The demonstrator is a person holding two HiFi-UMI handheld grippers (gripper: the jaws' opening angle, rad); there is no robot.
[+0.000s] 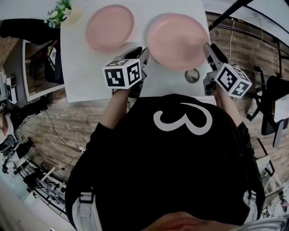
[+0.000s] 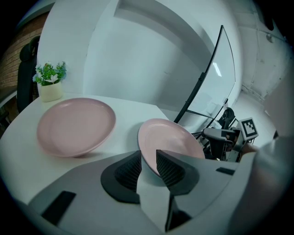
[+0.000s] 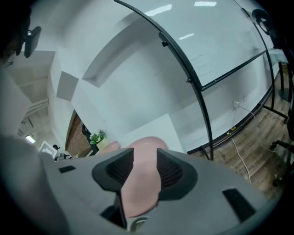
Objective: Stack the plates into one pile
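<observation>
White bench [image 1: 86,72] is seen from above over a wood-patterned floor [image 1: 58,122], with a small potted plant [image 1: 59,12] set at its far corner on the person's left. Two pink plates are laid apart on the bench, not yet stacked. The far plate [image 1: 109,27] is placed just beside the plant, and the near plate [image 1: 177,40] is placed closer to the person's right side. A small metal ring [image 1: 192,76] is seen on the bench near the front edge, just below the near plate.

The left gripper [image 1: 143,55] is held at the near plate's edge on the side toward the far plate. In the left gripper view its fingers [image 2: 170,167] are parted, and the rim of the near plate [image 2: 170,142] is seen between them with a strip of white bench showing beside it, so the rim is not pinched.

The right gripper [image 1: 209,48] is held at the opposite edge of the same plate. In the right gripper view its fingers [image 3: 169,170] are spread wide and released, and the pink of the near plate [image 3: 140,188] is seen through the gap between them.
</observation>
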